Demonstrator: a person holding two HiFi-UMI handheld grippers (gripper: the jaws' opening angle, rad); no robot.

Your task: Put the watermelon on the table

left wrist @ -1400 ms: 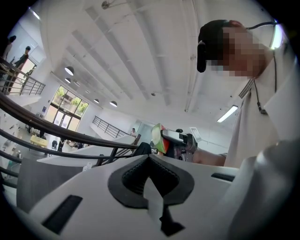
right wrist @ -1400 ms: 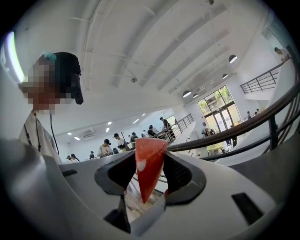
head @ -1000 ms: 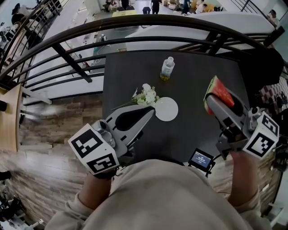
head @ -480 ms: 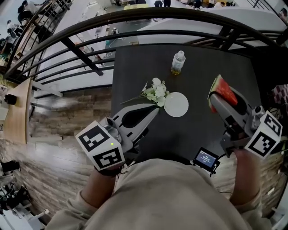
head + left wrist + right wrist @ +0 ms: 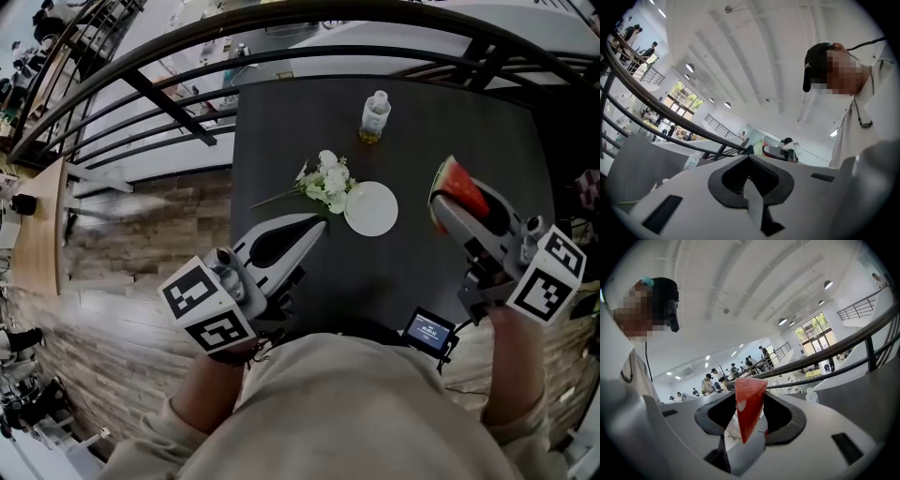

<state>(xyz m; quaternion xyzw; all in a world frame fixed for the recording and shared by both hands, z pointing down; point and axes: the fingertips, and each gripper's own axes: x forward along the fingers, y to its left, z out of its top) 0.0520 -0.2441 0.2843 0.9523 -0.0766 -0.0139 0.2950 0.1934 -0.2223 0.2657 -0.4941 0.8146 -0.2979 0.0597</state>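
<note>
A red watermelon slice with a green rind (image 5: 457, 190) stands wedged between the jaws of my right gripper (image 5: 448, 204), over the right part of the dark table (image 5: 441, 122). In the right gripper view the slice (image 5: 749, 405) hangs point-down between the two grey jaws of the right gripper (image 5: 750, 401), which are shut on it. My left gripper (image 5: 317, 225) hovers over the table's near left edge. Its fingertips meet around an empty hollow, as the left gripper (image 5: 750, 161) also shows in its own view.
On the table lie a white plate (image 5: 371, 208), a bunch of white flowers (image 5: 325, 180) and a small bottle (image 5: 376, 116). A curved dark railing (image 5: 281, 58) runs behind the table. Wooden floor (image 5: 122, 244) lies to the left. A small screen device (image 5: 430, 330) sits at the person's waist.
Both grippers have sunk a little toward the table. The right one still holds the watermelon slice, and the left stays shut and empty.
</note>
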